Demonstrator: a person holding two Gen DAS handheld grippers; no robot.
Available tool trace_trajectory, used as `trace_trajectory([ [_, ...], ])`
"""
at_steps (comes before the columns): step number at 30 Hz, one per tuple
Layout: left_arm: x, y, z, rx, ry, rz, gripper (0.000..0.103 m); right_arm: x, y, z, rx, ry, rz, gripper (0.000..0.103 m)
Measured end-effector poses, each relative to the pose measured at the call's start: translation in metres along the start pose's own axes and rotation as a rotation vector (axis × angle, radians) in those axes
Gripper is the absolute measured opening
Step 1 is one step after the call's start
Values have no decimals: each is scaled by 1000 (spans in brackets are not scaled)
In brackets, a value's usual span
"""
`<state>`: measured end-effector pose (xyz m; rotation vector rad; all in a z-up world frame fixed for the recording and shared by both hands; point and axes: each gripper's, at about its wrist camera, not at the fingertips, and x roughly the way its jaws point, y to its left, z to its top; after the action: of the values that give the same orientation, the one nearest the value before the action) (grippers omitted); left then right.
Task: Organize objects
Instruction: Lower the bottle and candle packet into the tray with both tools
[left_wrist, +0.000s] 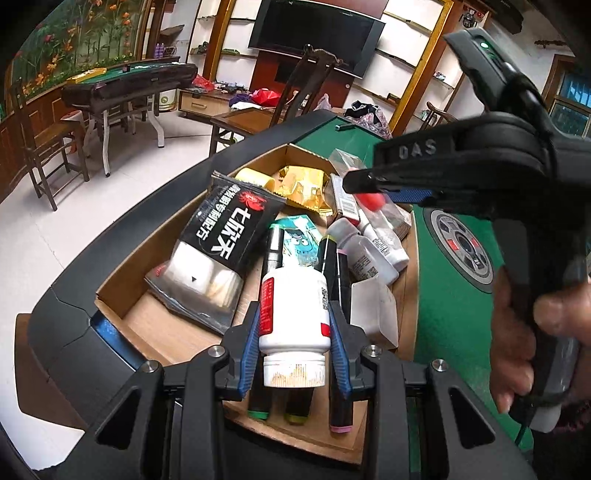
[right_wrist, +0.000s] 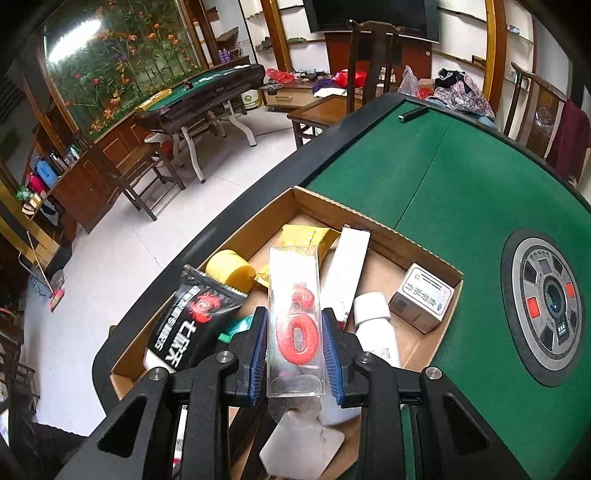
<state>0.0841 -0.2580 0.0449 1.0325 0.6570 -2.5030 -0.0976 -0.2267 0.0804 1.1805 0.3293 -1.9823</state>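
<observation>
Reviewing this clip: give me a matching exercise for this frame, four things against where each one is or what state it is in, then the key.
Things:
1. white bottle
2. clear pack with the red number candle
3. black snack pouch
4. small dark cylinder

Places or states:
A. lying alone on the green felt at the table's far edge
B. clamped between the right gripper's pads
C. lying in the cardboard box, held by nothing
D. clamped between the left gripper's pads, cap toward the camera

Pairs: 1-D, 2-B, 3-C, 4-A
</observation>
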Motion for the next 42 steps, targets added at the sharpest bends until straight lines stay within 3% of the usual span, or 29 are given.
trace_trajectory([
  [22,14,11,2,-26,24,13,34,42,13,20,-11,78,5,31],
  [42,21,11,9,-16,34,17,34,70,14,27,-17,118,-43,33],
])
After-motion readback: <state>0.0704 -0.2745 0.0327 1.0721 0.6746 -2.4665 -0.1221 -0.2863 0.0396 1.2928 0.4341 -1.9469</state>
